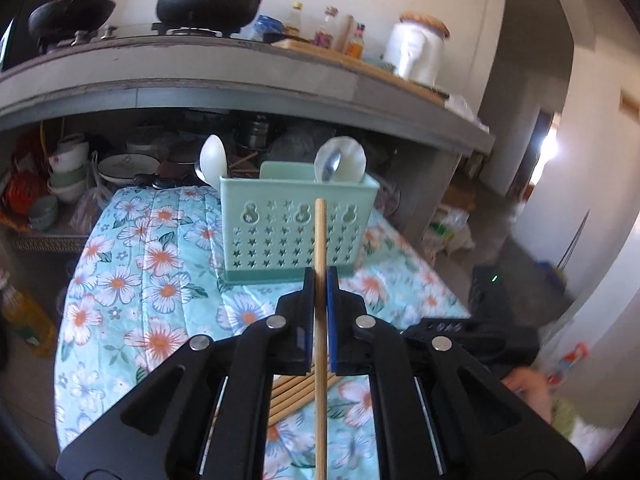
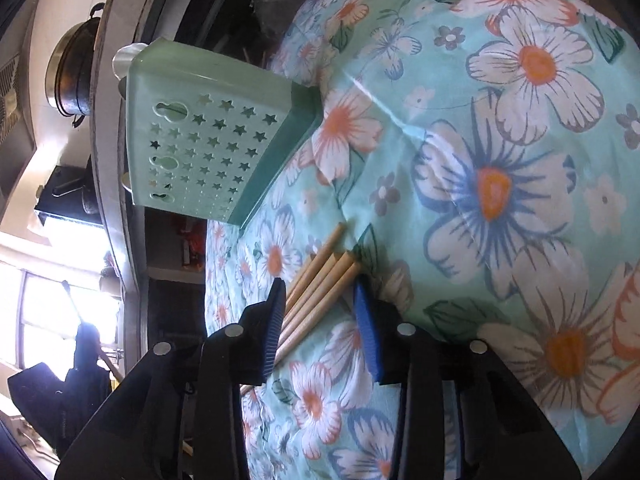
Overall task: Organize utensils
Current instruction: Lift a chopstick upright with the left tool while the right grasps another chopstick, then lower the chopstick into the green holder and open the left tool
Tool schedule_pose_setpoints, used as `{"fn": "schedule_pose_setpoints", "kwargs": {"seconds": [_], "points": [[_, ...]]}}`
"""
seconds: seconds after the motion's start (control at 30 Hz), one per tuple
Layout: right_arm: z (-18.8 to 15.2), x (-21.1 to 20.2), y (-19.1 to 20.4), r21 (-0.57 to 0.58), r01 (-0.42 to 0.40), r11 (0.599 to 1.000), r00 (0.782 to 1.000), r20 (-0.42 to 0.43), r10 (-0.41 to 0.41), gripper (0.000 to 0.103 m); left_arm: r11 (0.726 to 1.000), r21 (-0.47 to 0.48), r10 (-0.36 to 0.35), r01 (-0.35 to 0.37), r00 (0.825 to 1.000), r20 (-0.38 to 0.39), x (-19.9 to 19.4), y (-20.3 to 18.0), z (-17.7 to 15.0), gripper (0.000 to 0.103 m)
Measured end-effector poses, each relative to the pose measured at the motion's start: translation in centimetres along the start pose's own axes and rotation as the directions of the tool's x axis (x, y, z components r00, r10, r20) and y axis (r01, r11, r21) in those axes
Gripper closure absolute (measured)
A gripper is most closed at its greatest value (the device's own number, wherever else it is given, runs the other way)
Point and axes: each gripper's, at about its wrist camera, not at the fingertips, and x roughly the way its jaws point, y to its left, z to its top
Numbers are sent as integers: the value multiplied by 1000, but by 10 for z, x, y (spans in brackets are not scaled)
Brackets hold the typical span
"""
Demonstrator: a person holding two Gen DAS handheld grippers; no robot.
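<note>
So the left gripper has its jaws pinched tight on one chopstick, standing nearly upright right in front of the green utensil caddy, tip showing against the caddy's star-punched front wall. The caddy sits on a table with a floral cloth, and a couple of spoons already poke up out of it.

The chopstick is a plain, pale wooden or bamboo stick, round and smooth, same thickness all along as far as I can see. My guess is it's super light and stiff, so no worry about crushing it, but it's thin and slick enough to pivot or slide between the pads. The grip here is around mid-length, which looks sensible to me for keeping it from swinging when dropping it into a slot.

Over on the other side, the right gripper has its jaws spread on either side of the remaining chopsticks, a small loose bundle lying flat on the cloth just short of the caddy's base. Can't see the pads actually pressing them. Those will probably roll apart, so grabbing one cleanly off the soft cloth looks fiddly.
</note>
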Motion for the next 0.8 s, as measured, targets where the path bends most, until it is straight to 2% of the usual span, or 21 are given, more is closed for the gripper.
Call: {"fn": "schedule_pose_setpoints", "kwargs": {"seconds": [0.1, 0.3, 0.47, 0.67, 0.73, 0.8], "points": [[-2, 4, 3, 4, 13, 1000, 1000, 14, -13, 88, 999, -47, -19, 20, 999, 28, -4, 23, 10, 99], [-16, -11, 13, -26, -25, 999, 998, 64, 26, 90, 998, -59, -5, 8, 999, 43, -6, 50, 23, 99], [-21, -39, 30, -97, -72, 993, 989, 123, 84, 93, 998, -65, 7, -3, 998, 56, -8, 47, 31, 99], [-12, -95, 57, -228, -143, 963, 961, 199, 190, 97, 998, -56, 12, -6, 995, 104, -9, 46, 66, 99], [-8, -118, 60, -266, -149, 952, 950, 228, 212, 97, 998, -63, 11, -2, 991, 132, -6, 55, 91, 99], [-1, -141, 62, -297, -163, 941, 938, 248, 241, 97, 998, -64, 16, -4, 984, 176, -4, 43, 110, 99]]}}
